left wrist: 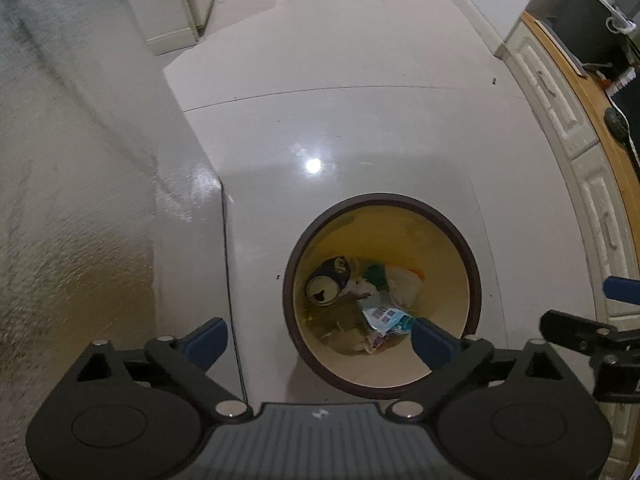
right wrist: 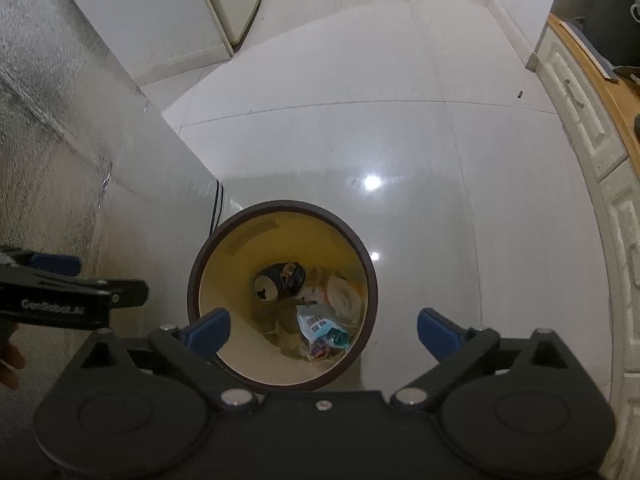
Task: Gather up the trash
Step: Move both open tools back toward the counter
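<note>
Left gripper (left wrist: 318,340): black frame, blue pads, jaws spread wide, nothing held; above the bin's left rim.
Right gripper (right wrist: 324,334): same build, jaws apart, empty; over the bin.
Bin: round brown-rimmed waste bin with cream-yellow inner wall (right wrist: 224,280), upright on the floor.
Trash: all on the bin bottom; dark dented drink can (right wrist: 276,280) at the left, crumpled white paper (right wrist: 344,294) at the right, light-blue printed wrapper (right wrist: 318,326) at the near edge.
Floor: glossy pale grey tile floor (right wrist: 400,140), lamp glare beyond the bin.
Left side: silver textured foil-faced panel (right wrist: 52,128).
Right side: cream panelled cabinet fronts (left wrist: 560,112) under an orange-brown wooden countertop (left wrist: 580,92).
</note>
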